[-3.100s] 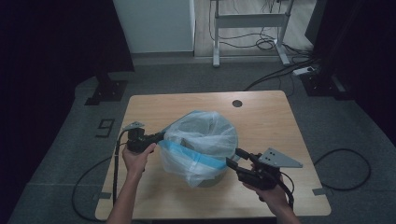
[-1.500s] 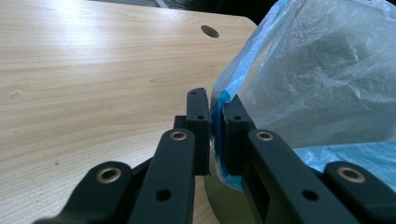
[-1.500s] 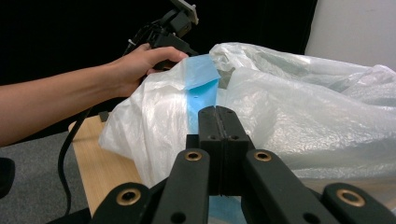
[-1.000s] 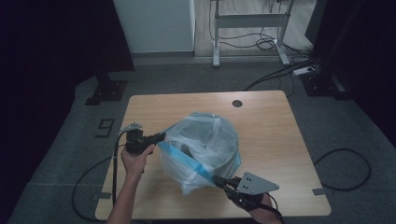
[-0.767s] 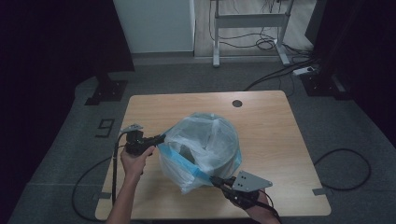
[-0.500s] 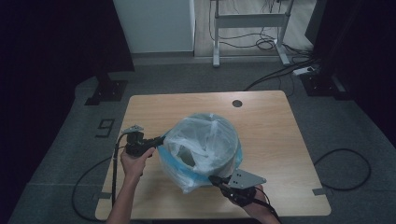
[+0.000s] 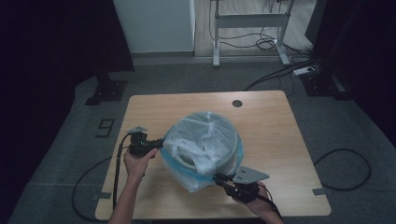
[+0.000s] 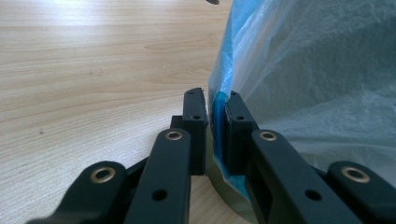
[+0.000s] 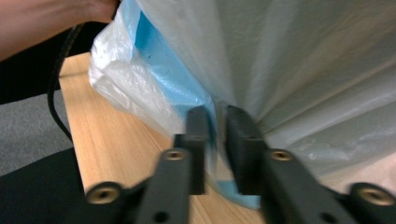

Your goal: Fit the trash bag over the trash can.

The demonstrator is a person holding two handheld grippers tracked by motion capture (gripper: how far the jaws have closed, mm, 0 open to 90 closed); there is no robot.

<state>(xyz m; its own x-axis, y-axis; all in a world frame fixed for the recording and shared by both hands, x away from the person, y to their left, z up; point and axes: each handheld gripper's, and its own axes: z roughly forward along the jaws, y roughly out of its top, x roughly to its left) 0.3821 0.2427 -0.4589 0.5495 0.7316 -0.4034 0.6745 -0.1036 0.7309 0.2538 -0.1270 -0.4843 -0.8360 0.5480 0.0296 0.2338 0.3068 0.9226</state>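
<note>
- High view: fixed overhead, looks forward and down on the whole desk [image 7: 275, 121], far off.
- Left gripper view: low over the desk, close behind its jaws, facing the plastic bag [image 8: 317, 70].
- Right gripper view: equally close, bag's near side; all share the bag.

A dark numeral "9" [image 7: 105, 127] stands on the grey floor.

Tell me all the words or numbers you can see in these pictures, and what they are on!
"9": a dark numeral marked on the grey floor just left of the wooden table, in the high view.
Nothing else can be read: the plastic bag with its blue band, the table top and the black jaws carry no visible words, labels or brand marks.
</note>
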